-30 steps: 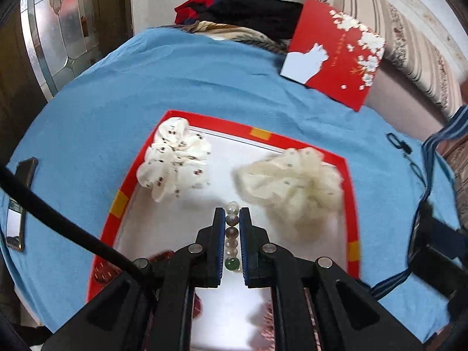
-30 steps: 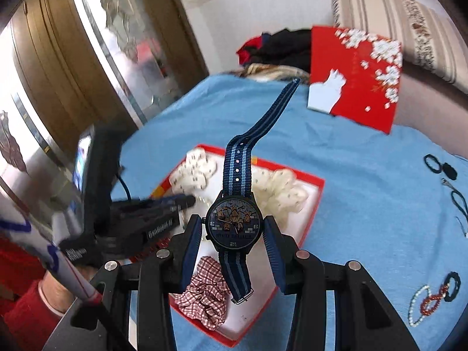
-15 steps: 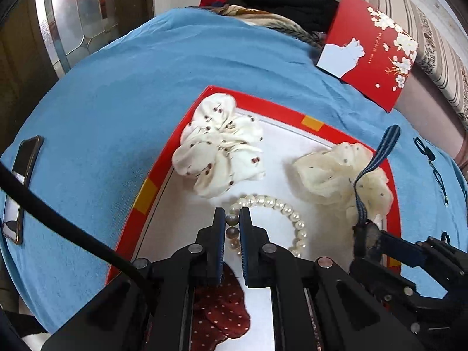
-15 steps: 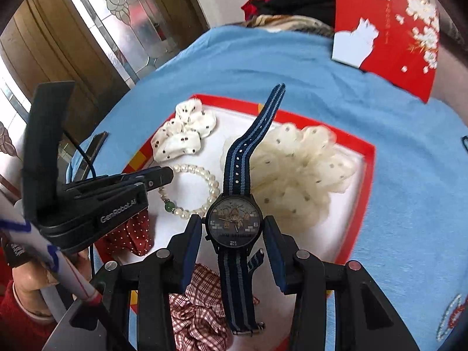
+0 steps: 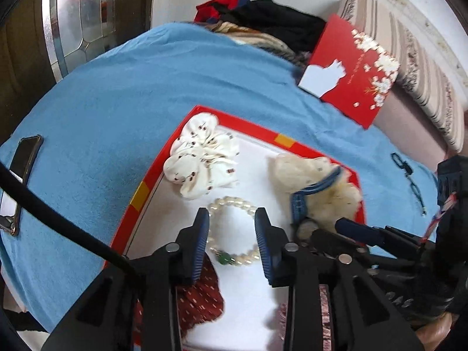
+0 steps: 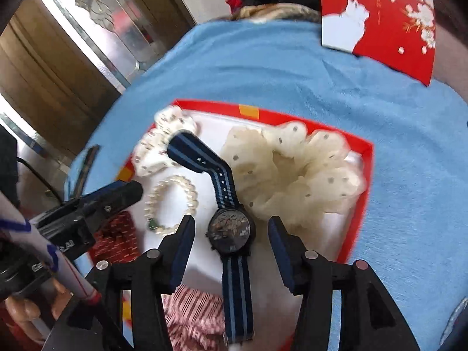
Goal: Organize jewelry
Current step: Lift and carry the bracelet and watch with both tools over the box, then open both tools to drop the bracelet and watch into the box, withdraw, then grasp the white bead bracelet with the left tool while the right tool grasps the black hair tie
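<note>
A pearl bracelet [image 5: 234, 228] with a green bead lies in the red-rimmed white tray [image 5: 263, 137], between the jaws of my open left gripper [image 5: 231, 222]; it also shows in the right wrist view [image 6: 172, 201]. A black watch with a blue striped strap [image 6: 231, 228] lies in the tray [image 6: 359, 146] between the jaws of my open right gripper [image 6: 231, 228], untouched by them. Its strap [image 5: 310, 190] drapes over the cream scrunchie in the left wrist view.
In the tray lie a white dotted scrunchie [image 5: 204, 161], a cream scrunchie [image 6: 295, 175], a dark red one [image 5: 201, 298] and a checked one [image 6: 193, 313]. A phone [image 5: 20, 175], a red card [image 5: 351, 73], hair ties [image 5: 406, 169] and clothes [image 5: 263, 20] lie on the blue cloth.
Both grippers have opened. The left let go of the pearl bracelet and the right let go of the watch; both now lie in the tray.
</note>
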A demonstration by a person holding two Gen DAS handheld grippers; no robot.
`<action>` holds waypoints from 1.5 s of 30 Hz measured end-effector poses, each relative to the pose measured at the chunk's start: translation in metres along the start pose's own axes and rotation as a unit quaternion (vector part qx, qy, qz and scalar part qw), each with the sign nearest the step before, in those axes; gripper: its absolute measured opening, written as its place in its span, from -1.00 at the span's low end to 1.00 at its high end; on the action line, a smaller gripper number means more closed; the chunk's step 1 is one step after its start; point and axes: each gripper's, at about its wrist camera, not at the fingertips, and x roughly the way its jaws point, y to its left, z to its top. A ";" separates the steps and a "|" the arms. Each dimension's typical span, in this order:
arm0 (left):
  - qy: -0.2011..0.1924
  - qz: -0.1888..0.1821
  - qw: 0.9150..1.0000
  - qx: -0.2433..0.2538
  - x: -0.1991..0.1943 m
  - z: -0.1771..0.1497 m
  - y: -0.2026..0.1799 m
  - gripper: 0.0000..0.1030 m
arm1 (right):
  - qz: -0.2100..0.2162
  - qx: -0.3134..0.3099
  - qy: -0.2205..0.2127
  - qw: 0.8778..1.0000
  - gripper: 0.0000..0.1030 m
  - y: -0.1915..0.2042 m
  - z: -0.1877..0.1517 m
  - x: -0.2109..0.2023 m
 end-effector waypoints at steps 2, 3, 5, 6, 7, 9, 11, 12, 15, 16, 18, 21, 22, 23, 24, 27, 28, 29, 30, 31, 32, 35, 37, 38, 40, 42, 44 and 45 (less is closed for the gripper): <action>-0.006 -0.009 1.000 -0.003 -0.013 -0.004 -0.003 -0.36 | 0.006 0.004 -0.023 1.000 0.10 -0.008 -0.003 -0.025; -0.010 -0.010 1.000 -0.005 -0.020 -0.006 -0.003 -0.33 | -0.007 0.008 -0.034 0.999 0.11 -0.013 -0.005 -0.035; -0.020 -0.005 1.000 -0.005 -0.035 -0.013 -0.006 -0.27 | -0.068 0.013 -0.054 0.996 0.11 -0.026 -0.012 -0.052; -0.027 -0.002 1.000 -0.004 -0.045 -0.020 -0.008 -0.23 | -0.088 0.013 -0.052 0.995 0.11 -0.032 -0.017 -0.054; -0.032 0.002 0.999 -0.007 -0.052 -0.026 -0.009 -0.20 | -0.098 0.015 -0.041 0.994 0.10 -0.037 -0.019 -0.050; -0.037 0.007 0.999 -0.017 -0.064 -0.037 -0.008 -0.16 | -0.099 0.028 -0.021 0.994 -0.06 -0.044 -0.026 -0.041; -0.039 0.011 0.999 -0.030 -0.073 -0.049 -0.008 -0.16 | -0.092 0.041 -0.011 0.995 -0.15 -0.048 -0.027 -0.032; -0.040 0.015 0.998 -0.038 -0.077 -0.055 -0.008 -0.15 | -0.089 0.046 -0.007 0.995 -0.21 -0.049 -0.026 -0.027; -0.041 0.022 0.997 -0.059 -0.087 -0.070 -0.007 -0.14 | -0.119 0.047 0.007 0.992 -0.74 -0.047 -0.024 -0.013; -0.044 0.026 0.996 -0.066 -0.090 -0.074 -0.007 -0.14 | -0.129 0.046 0.010 0.991 -0.81 -0.046 -0.025 -0.013; -0.048 0.030 0.996 -0.076 -0.094 -0.081 -0.007 -0.11 | -0.135 0.052 0.012 0.989 -0.83 -0.050 -0.027 -0.018; -0.047 0.032 0.995 -0.081 -0.093 -0.087 -0.007 -0.11 | -0.163 0.057 0.012 0.985 -0.84 -0.053 -0.036 -0.026; -0.043 0.031 0.995 -0.081 -0.092 -0.087 -0.007 -0.11 | -0.165 0.063 0.011 0.984 -0.84 -0.055 -0.038 -0.027; -0.040 0.030 0.995 -0.081 -0.090 -0.089 -0.008 -0.11 | -0.166 0.072 0.010 0.983 -0.84 -0.060 -0.042 -0.031; -0.039 0.030 0.996 -0.081 -0.091 -0.090 -0.009 -0.11 | -0.168 0.076 0.010 0.983 -0.84 -0.061 -0.043 -0.033; -0.038 0.029 0.996 -0.079 -0.093 -0.094 -0.014 -0.11 | -0.153 0.077 0.013 0.985 -0.82 -0.065 -0.045 -0.038; -0.038 0.031 0.996 -0.076 -0.095 -0.095 -0.017 -0.11 | -0.140 0.083 0.011 0.987 -0.81 -0.067 -0.047 -0.043; -0.038 0.033 0.996 -0.073 -0.098 -0.097 -0.020 -0.11 | -0.126 0.092 0.004 0.988 -0.78 -0.069 -0.049 -0.052; -0.039 0.033 0.996 -0.071 -0.100 -0.099 -0.022 -0.09 | -0.117 0.094 -0.005 0.989 -0.61 -0.070 -0.052 -0.063; -0.042 0.034 0.996 -0.066 -0.103 -0.101 -0.025 -0.04 | -0.116 0.090 -0.017 0.989 -0.35 -0.069 -0.054 -0.072; -0.043 0.039 0.996 -0.061 -0.104 -0.103 -0.028 0.03 | -0.117 0.084 -0.028 0.989 -0.22 -0.068 -0.057 -0.082; -0.033 0.050 0.997 -0.050 -0.106 -0.107 -0.038 0.03 | -0.130 0.074 -0.044 0.988 -0.09 -0.077 -0.076 -0.110; -0.034 0.039 0.998 -0.045 -0.111 -0.110 -0.047 0.03 | -0.140 0.074 -0.048 0.986 -0.09 -0.091 -0.092 -0.129; -0.036 0.038 0.998 -0.039 -0.115 -0.112 -0.053 0.03 | -0.151 0.074 -0.053 0.984 -0.09 -0.099 -0.102 -0.142; -0.038 0.034 0.998 -0.023 -0.119 -0.116 -0.067 0.03 | -0.182 0.077 -0.065 0.978 -0.09 -0.119 -0.124 -0.168; -0.037 0.029 0.999 -0.008 -0.122 -0.119 -0.082 0.03 | -0.205 0.083 -0.073 0.972 -0.08 -0.137 -0.143 -0.191; -0.032 0.014 0.999 0.007 -0.122 -0.124 -0.100 0.06 | -0.232 0.100 -0.080 0.964 -0.08 -0.161 -0.166 -0.217; -0.028 0.009 0.999 0.012 -0.121 -0.126 -0.109 0.07 | -0.241 0.108 -0.082 0.961 -0.08 -0.171 -0.174 -0.227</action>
